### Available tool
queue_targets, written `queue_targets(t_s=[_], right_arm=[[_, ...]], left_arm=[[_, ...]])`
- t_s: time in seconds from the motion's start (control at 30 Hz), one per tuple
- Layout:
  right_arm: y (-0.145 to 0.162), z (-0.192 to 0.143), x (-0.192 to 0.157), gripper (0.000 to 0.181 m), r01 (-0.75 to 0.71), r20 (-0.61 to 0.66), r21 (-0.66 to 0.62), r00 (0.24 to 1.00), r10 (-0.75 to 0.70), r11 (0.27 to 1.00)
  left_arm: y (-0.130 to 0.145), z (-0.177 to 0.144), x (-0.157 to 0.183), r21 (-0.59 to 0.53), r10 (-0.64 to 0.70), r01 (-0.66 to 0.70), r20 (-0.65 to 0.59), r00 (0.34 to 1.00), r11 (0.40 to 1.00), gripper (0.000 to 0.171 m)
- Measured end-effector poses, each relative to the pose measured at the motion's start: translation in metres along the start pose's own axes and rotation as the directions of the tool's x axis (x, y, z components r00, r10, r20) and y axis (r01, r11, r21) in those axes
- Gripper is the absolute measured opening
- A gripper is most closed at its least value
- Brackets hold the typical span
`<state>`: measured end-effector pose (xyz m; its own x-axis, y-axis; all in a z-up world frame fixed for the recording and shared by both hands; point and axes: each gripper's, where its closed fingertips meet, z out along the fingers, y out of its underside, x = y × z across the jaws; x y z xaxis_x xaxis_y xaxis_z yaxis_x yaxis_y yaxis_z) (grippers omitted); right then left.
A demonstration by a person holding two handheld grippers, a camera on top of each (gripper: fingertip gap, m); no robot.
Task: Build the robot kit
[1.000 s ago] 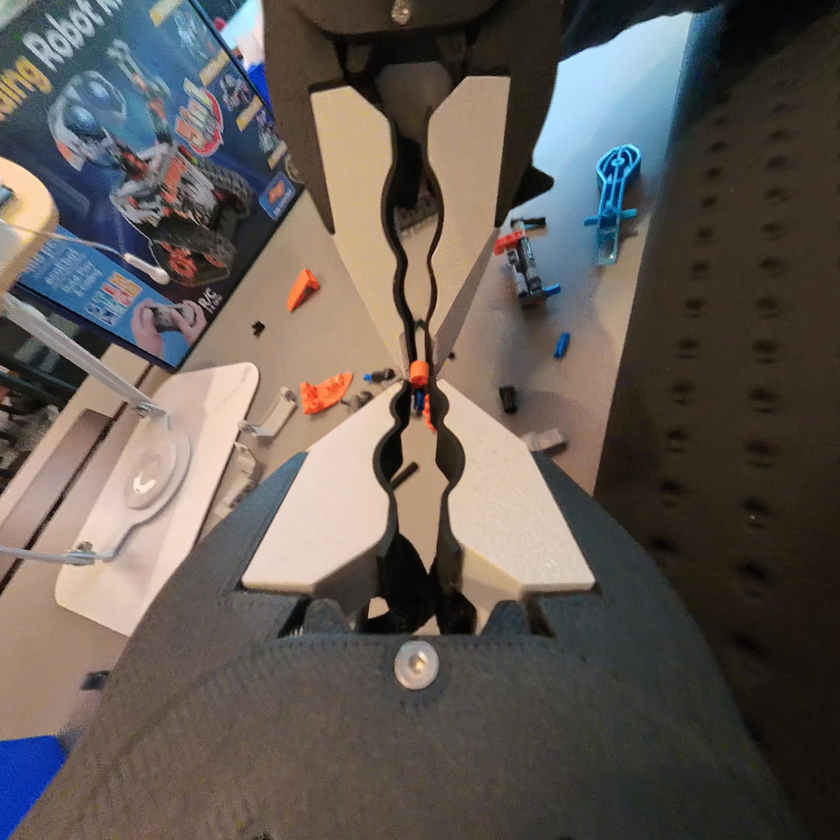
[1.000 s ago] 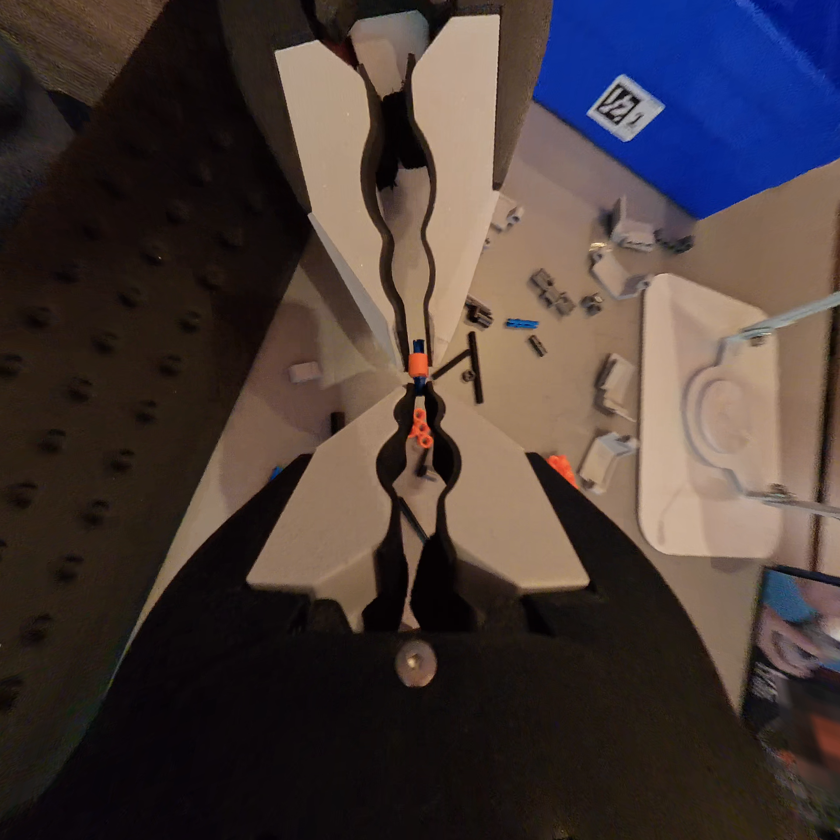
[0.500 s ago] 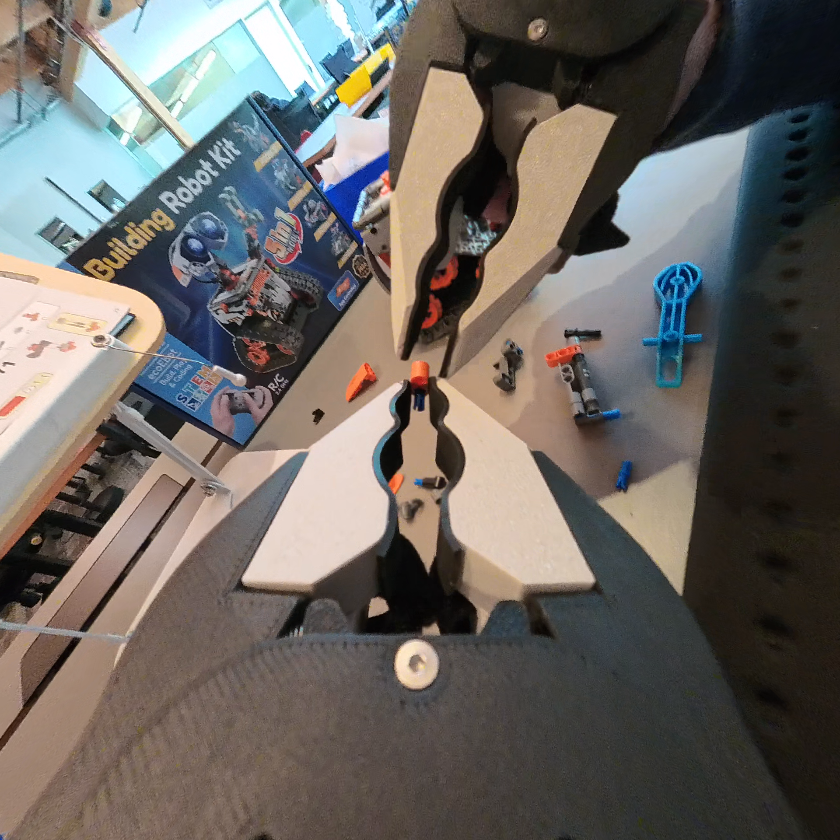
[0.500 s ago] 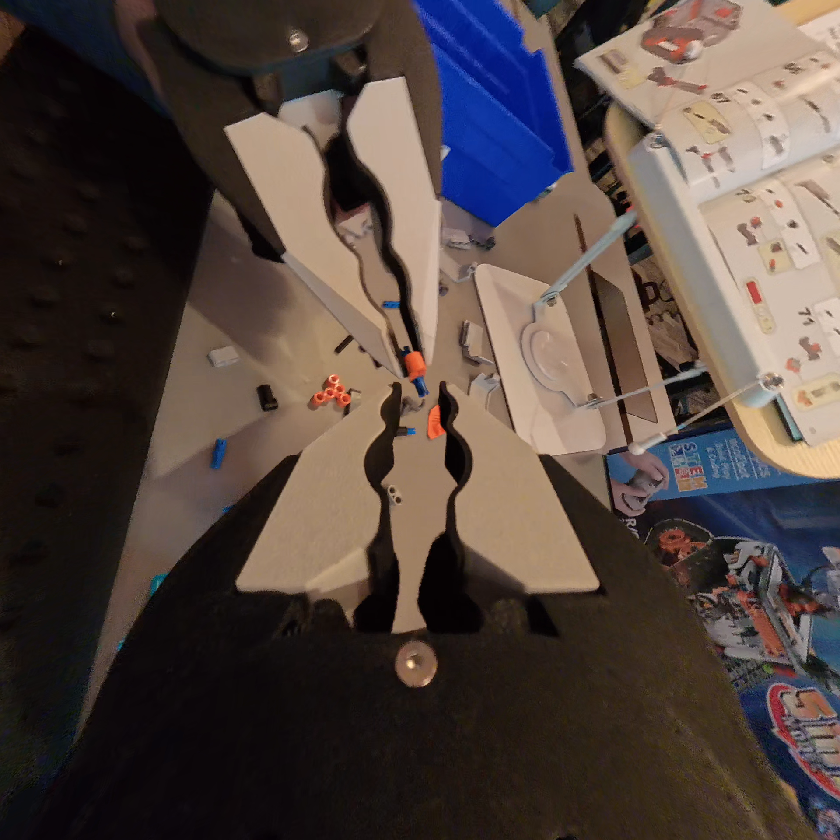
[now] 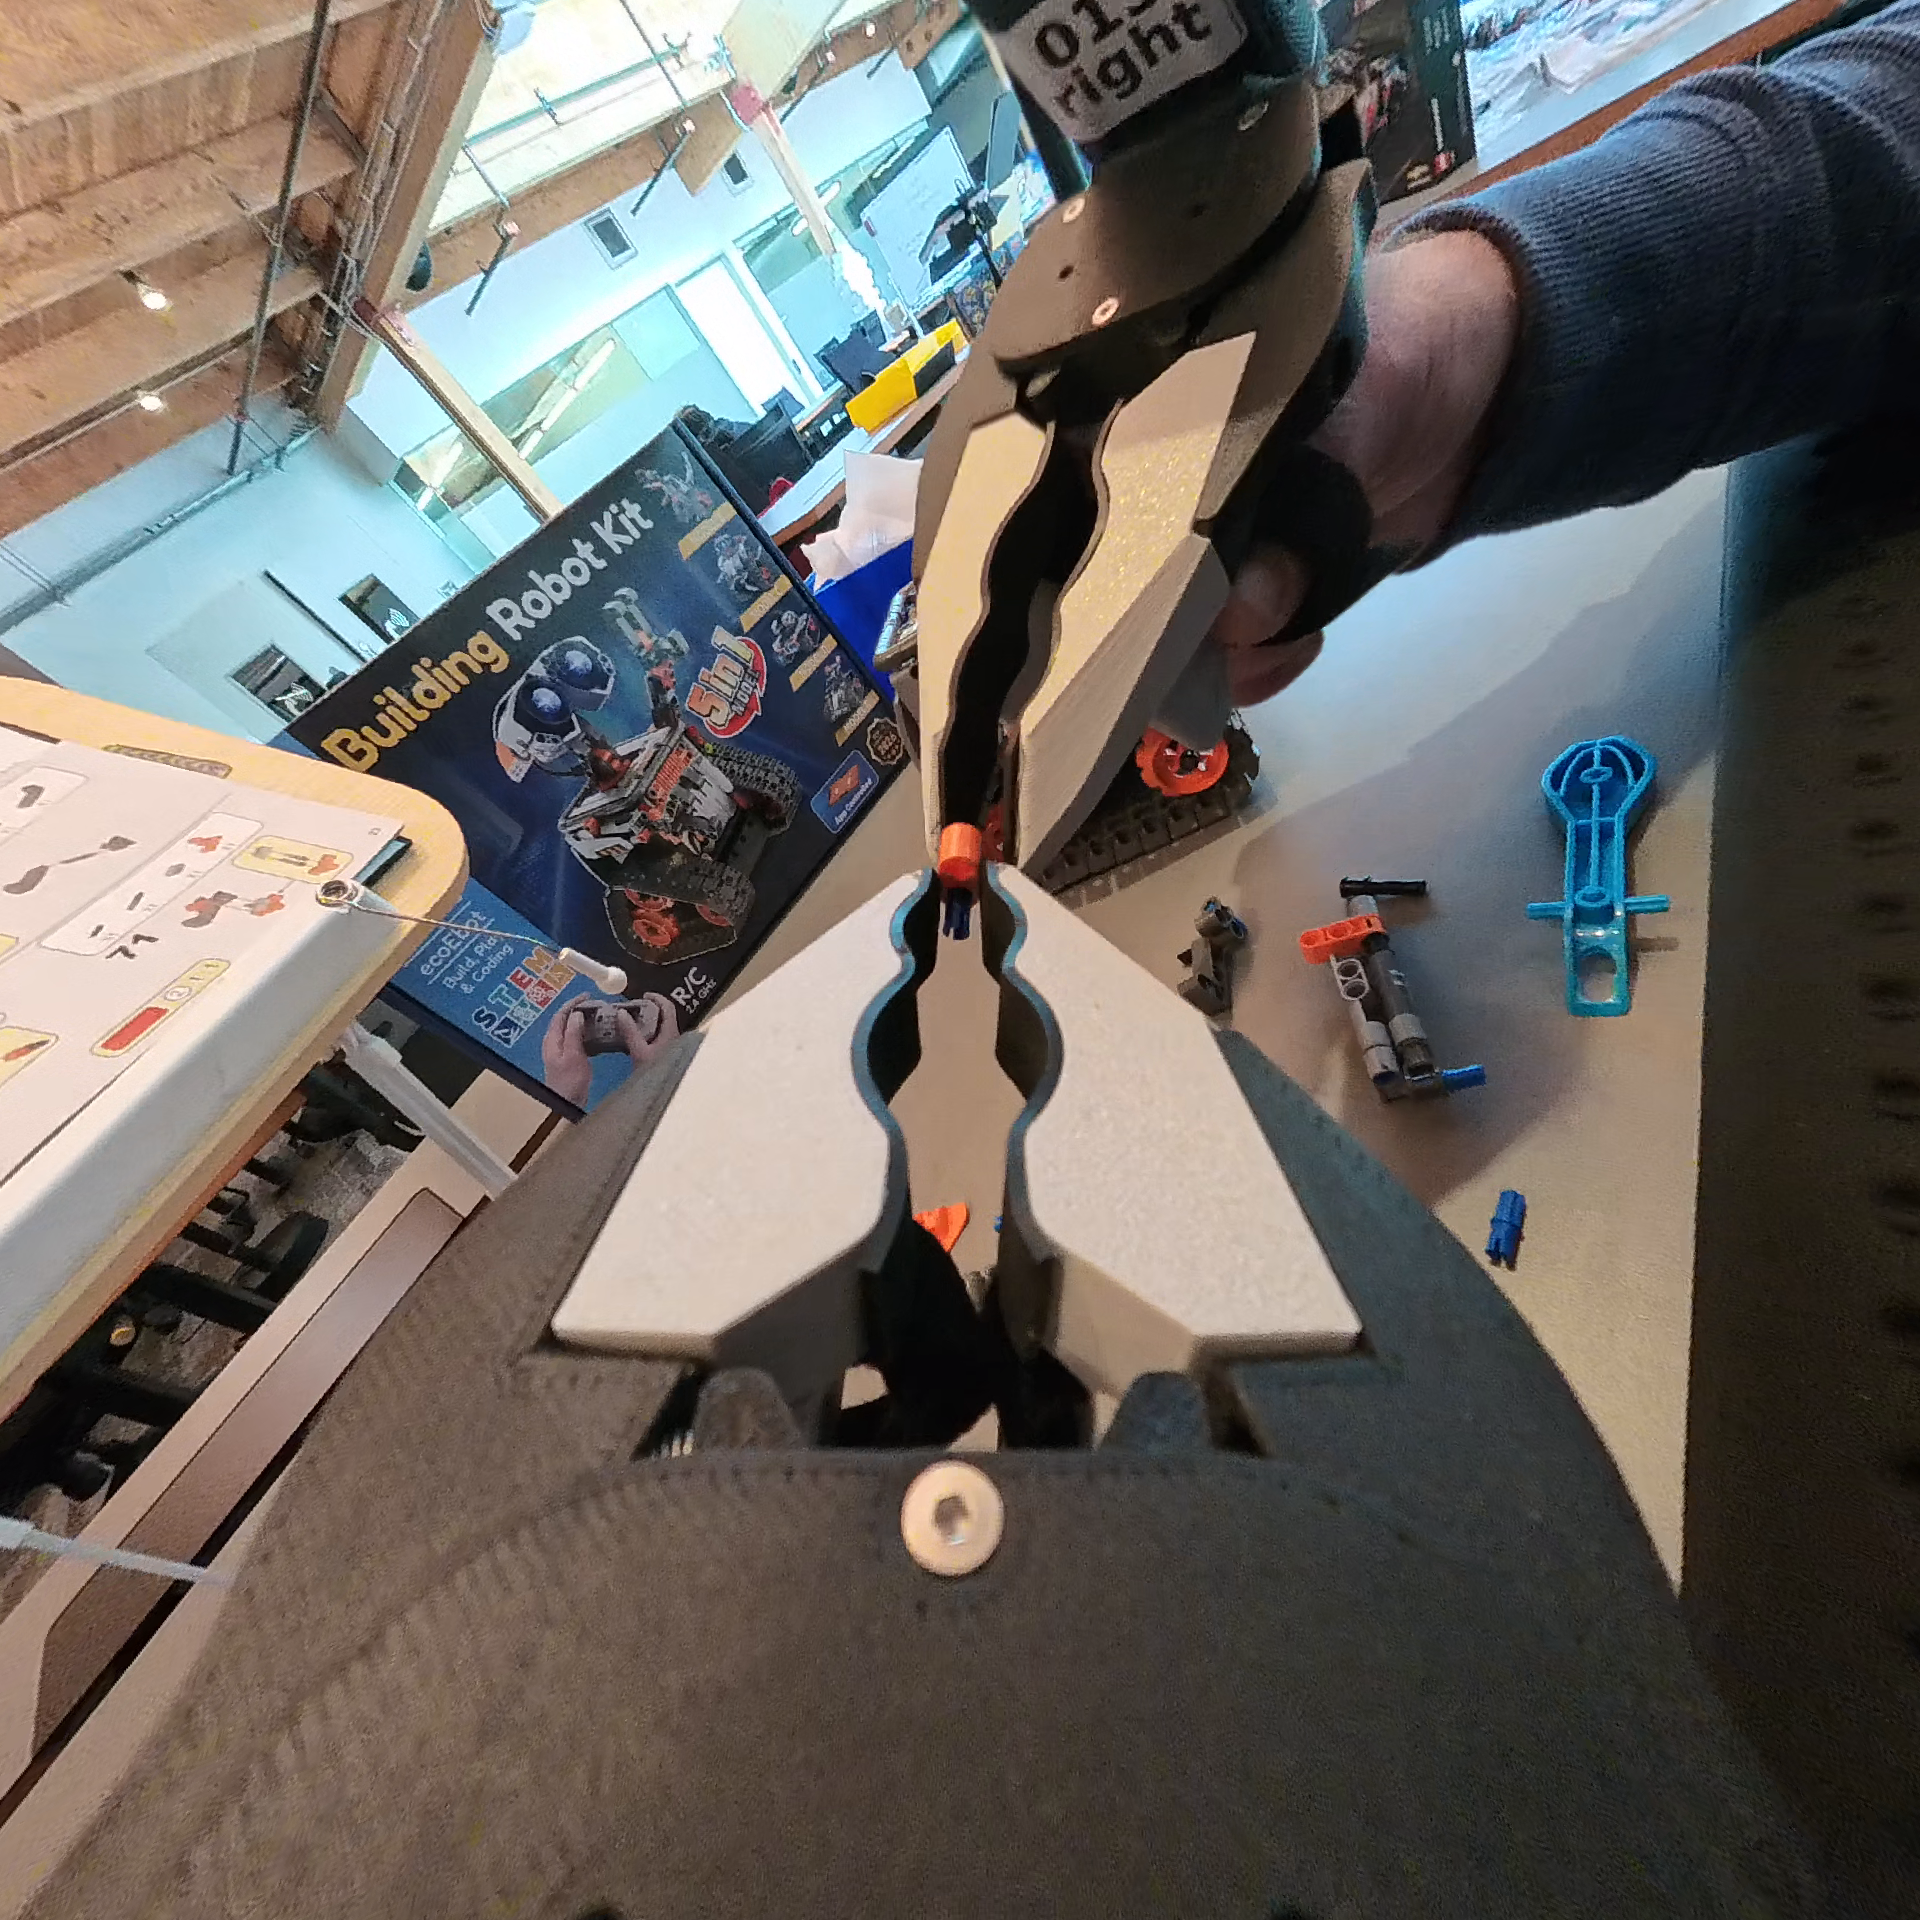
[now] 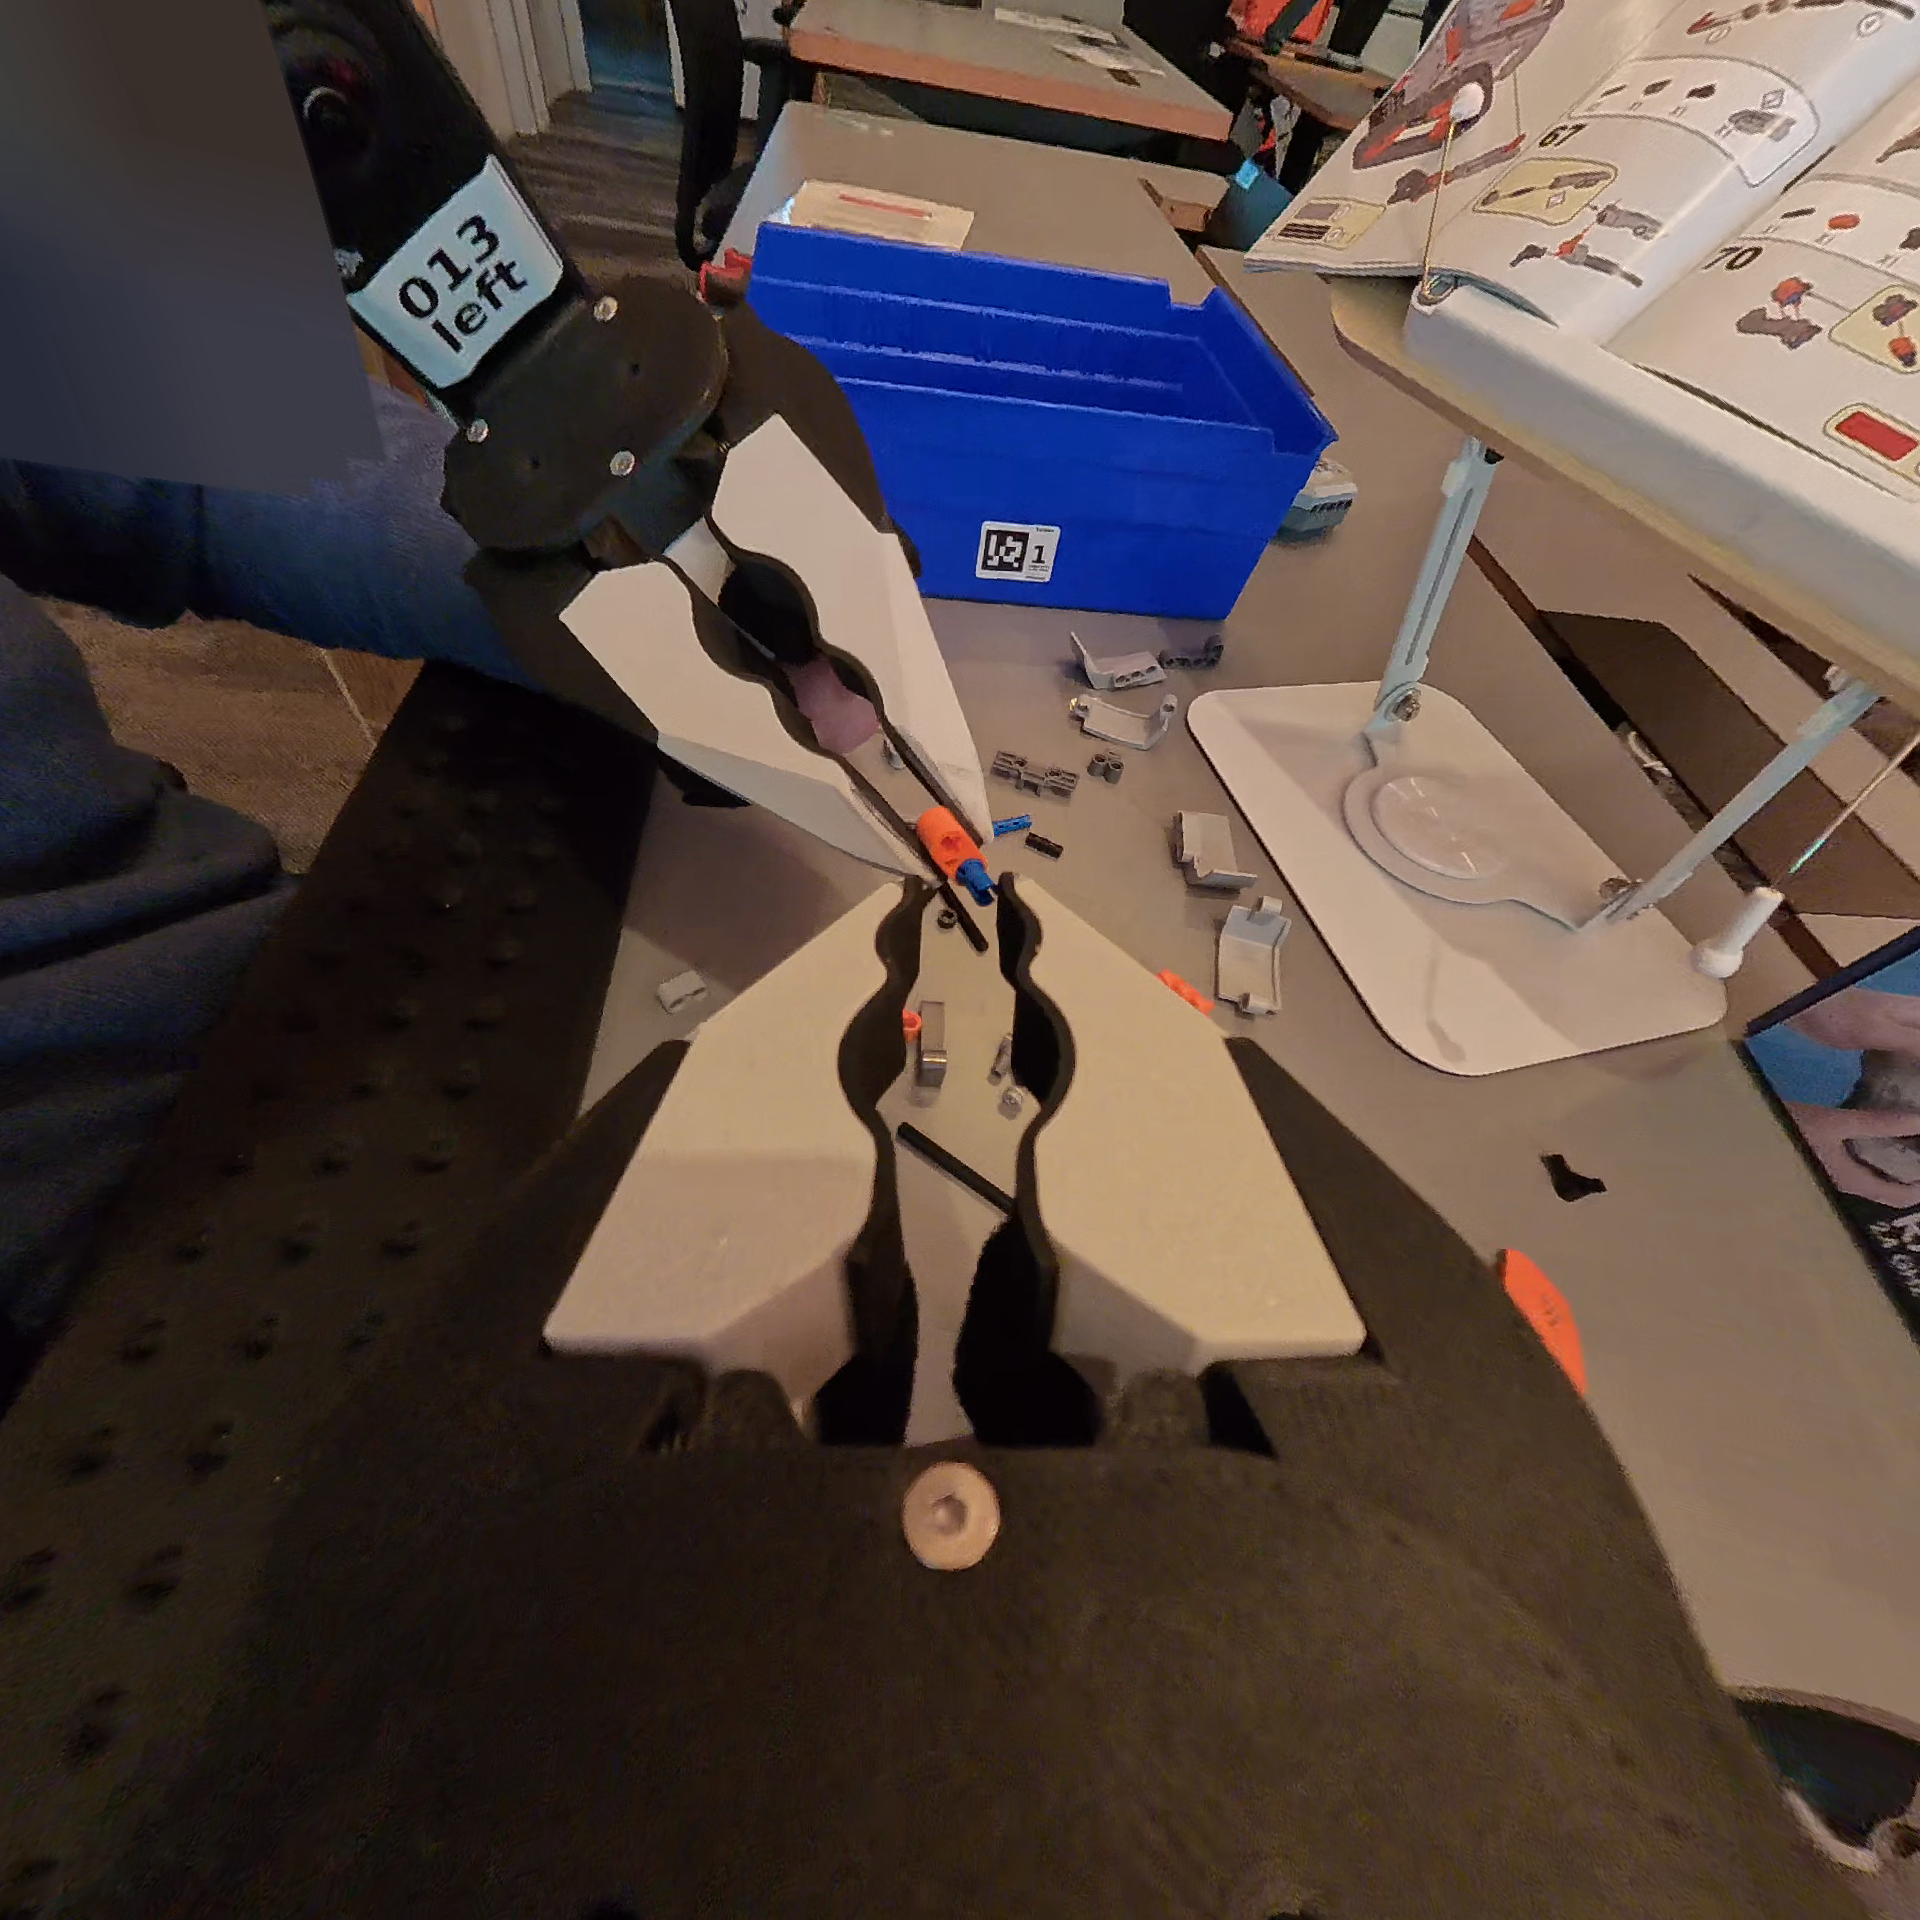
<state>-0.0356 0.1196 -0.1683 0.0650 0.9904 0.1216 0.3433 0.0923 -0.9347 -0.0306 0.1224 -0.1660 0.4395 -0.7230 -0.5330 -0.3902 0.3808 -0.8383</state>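
**Left wrist view:** The left claw [image 5: 958, 896] pinches a small orange connector [image 5: 958, 847] at its tips, with a blue pin hanging from the piece into the narrow gap between the fingers. The right claw [image 5: 982, 836], held in a person's hand [image 5: 1423, 416], angles down from above until its tips all but meet the connector. Its jaws stand narrowly apart. On the grey surface [image 5: 1455, 727] behind it sits a tracked model vehicle [image 5: 1174, 790]. A blue lever-shaped tool [image 5: 1595, 883] and a small grey assembly [image 5: 1387, 997] lie to the right. A robot-kit box [image 5: 623, 727] stands at the back, and an open instruction booklet [image 5: 125, 914] is at left.

**Right wrist view:** The right claw [image 6: 954, 888] shows only a narrow gap and grips nothing visible. The left claw [image 6: 948, 844] reaches in from the upper left, closed on the orange connector [image 6: 938, 831], whose blue end points at the right claw's tips. Whether they touch cannot be told. Beyond are a blue bin [image 6: 1039, 436], loose grey parts [image 6: 1205, 847] and a white stand base [image 6: 1455, 935].
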Motion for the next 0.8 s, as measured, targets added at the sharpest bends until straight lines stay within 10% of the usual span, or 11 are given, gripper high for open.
queue_targets(t_s=[0.23, 0.8], right_arm=[[-0.015, -0.001, 0.003, 0.022, -0.112, 0.023, 0.115, 0.994, 0.11, 0.987], [-0.016, -0.008, 0.009, 0.0, 0.14, -0.127, 0.055, 0.983, -0.133, 0.989]], left_arm=[[-0.012, -0.003, -0.008, 0.087, -0.128, 0.127, 0.002, 0.992, 0.988, 0.005], [-0.014, 0.0, -0.014, 0.124, -0.302, 0.307, -0.059, 0.952, 0.944, 0.007]])
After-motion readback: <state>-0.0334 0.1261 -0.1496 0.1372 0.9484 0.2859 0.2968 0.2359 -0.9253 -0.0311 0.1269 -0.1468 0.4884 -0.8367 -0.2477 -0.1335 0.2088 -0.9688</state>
